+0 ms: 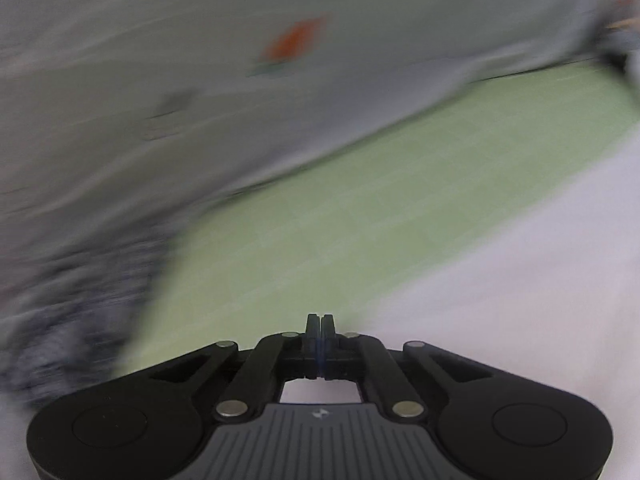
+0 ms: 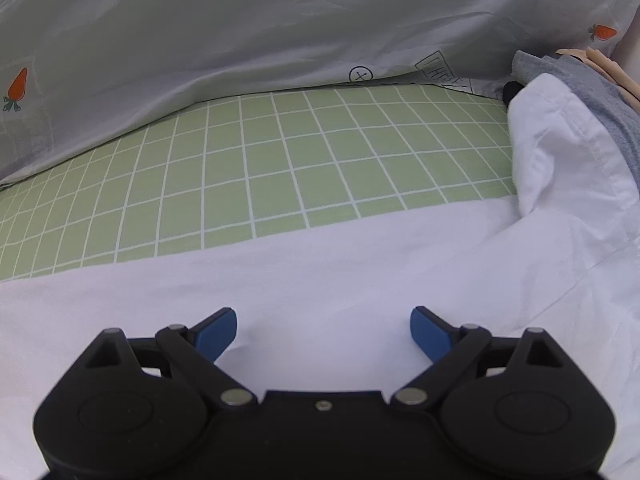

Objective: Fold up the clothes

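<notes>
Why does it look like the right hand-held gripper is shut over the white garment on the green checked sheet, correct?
Not shut. The right wrist view shows the right hand-held gripper open, its blue pads wide apart over the white garment on the green checked sheet.

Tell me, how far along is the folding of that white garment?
Early, it seems. The white garment lies spread fairly flat on the green checked sheet, with its right part still bunched up; no finished fold shows. The right hand-held gripper hovers open above the cloth, gripping nothing. The left hand-held gripper is shut and apparently empty, in a blurred view. The folding itself looks still to come.
</notes>
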